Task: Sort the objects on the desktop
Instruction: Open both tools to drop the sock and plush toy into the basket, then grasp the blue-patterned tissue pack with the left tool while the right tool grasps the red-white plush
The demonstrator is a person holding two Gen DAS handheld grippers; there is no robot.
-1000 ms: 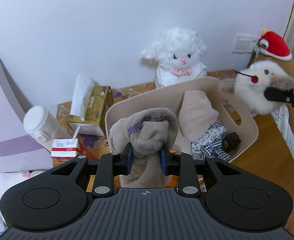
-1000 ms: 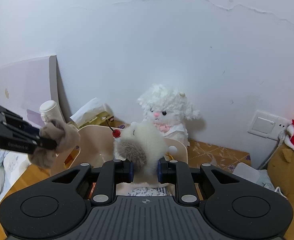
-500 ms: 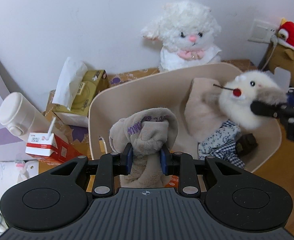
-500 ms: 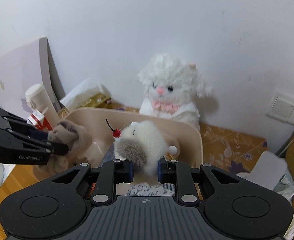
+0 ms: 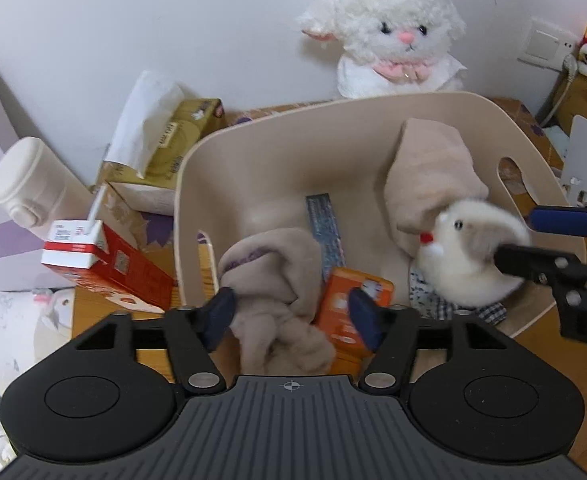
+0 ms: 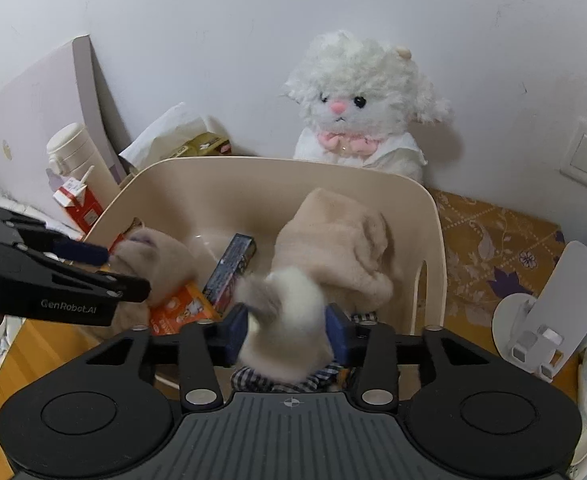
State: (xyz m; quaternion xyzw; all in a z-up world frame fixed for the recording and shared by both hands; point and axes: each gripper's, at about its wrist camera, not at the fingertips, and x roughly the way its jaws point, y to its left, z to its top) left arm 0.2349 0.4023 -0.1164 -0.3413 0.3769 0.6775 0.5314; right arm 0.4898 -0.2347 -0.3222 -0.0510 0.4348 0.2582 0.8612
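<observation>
Left claw (image 5: pixel 291 314) opening off beige sock (image 5: pixel 277 276); right claw (image 6: pixel 286 330) opening around plush toy (image 6: pixel 289 320)

Left gripper (image 5: pixel 291 314) and right gripper (image 6: pixel 286 330) angled down, jaws opening.

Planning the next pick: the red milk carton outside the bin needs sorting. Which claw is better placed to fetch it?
Left, probably. The red milk carton stands just left of the left claw, whose jaws are opening off the beige sock. The right claw sits across the bin, releasing the plush toy.
</observation>
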